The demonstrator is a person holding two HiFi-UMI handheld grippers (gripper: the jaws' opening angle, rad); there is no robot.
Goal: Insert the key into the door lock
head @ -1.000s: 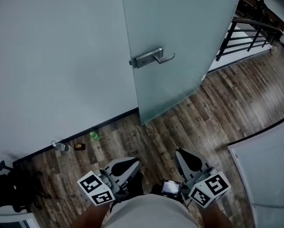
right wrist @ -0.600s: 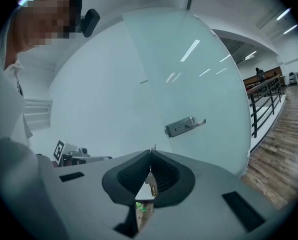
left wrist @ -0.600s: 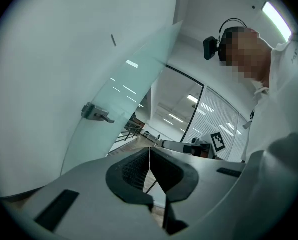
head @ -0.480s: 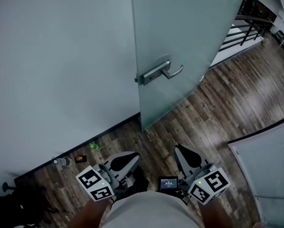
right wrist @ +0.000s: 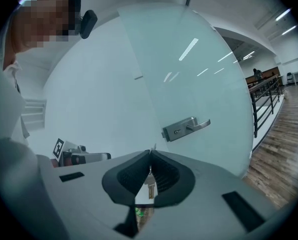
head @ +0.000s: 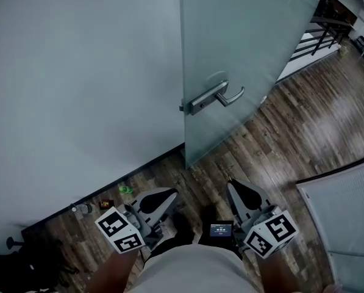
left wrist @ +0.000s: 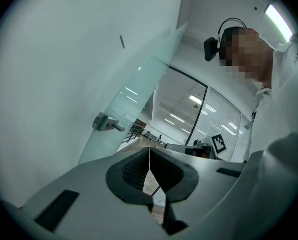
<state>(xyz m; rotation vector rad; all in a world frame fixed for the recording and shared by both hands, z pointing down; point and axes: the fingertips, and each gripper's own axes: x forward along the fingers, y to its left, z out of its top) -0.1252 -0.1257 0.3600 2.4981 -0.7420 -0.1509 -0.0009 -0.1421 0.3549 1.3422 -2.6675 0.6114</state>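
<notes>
Key pinched, door ahead.
My right gripper (right wrist: 150, 153) has its 2 jaws closed on the key (right wrist: 149, 188); my left gripper (left wrist: 149, 150) is closed with nothing in it. Both are well apart from the lock (right wrist: 176, 131), which sits beside the lever handle (head: 223, 95) at the glass door (head: 242, 35)'s edge.

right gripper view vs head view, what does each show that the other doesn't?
Right gripper view only: the key pinched between the shut jaws of the right gripper, the keyhole beside the lever handle, and the person's head camera. Head view only: that gripper's marker cube, a small screen, a bottle by the wall. Both: the glass door, the lever handle, wood floor, railing.
</notes>
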